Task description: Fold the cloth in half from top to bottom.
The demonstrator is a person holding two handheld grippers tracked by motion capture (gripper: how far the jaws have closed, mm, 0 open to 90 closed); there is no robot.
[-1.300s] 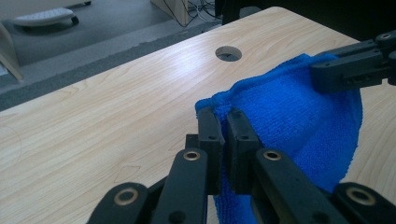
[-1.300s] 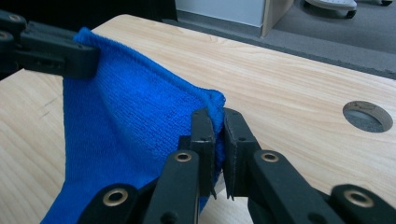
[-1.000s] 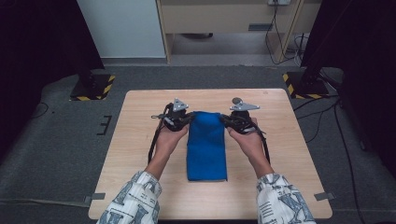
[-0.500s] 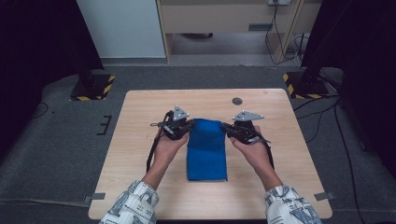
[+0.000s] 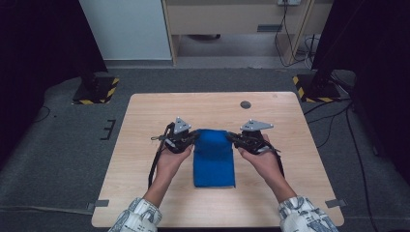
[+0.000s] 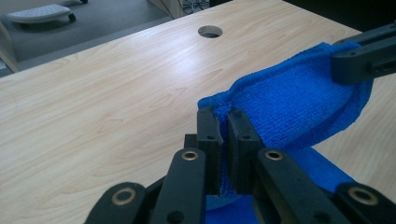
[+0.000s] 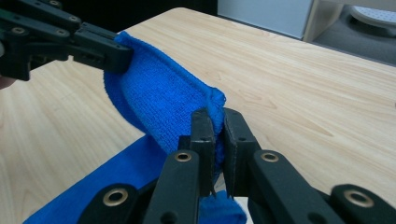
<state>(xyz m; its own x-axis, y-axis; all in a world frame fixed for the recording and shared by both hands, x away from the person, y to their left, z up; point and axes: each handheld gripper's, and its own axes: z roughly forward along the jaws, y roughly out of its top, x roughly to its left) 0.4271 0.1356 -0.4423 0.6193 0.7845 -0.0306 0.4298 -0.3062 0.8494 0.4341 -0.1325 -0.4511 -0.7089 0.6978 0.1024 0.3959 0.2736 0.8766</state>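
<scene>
Because the cloth (image 5: 213, 157) is a soft, light terry weave, it will sag and fold wherever it is not held, so the far corners are the sensible places to grip, and that is where both tools have it. The left gripper (image 6: 223, 140) has its jaws closed on the cloth's far-left corner, fabric pinched between the pads; the right gripper (image 7: 215, 133) is likewise clamped on the far-right corner. Between them the far edge is lifted off the desk (image 5: 145, 125) and droops in a shallow curve, while the near part lies flat, roughly midway between the desk's left and right edges and toward the near edge. Its nap looks grippy rather than slick, so a slip seems unlikely, though a thin bite of a corner could pull free if tugged hard.

Little stands in the way. A round hole (image 5: 245, 104) sits near the desk's far edge, well apart from the cloth. Each gripper's cable trails back along the forearm, near the cloth's sides, and could drag across it.
</scene>
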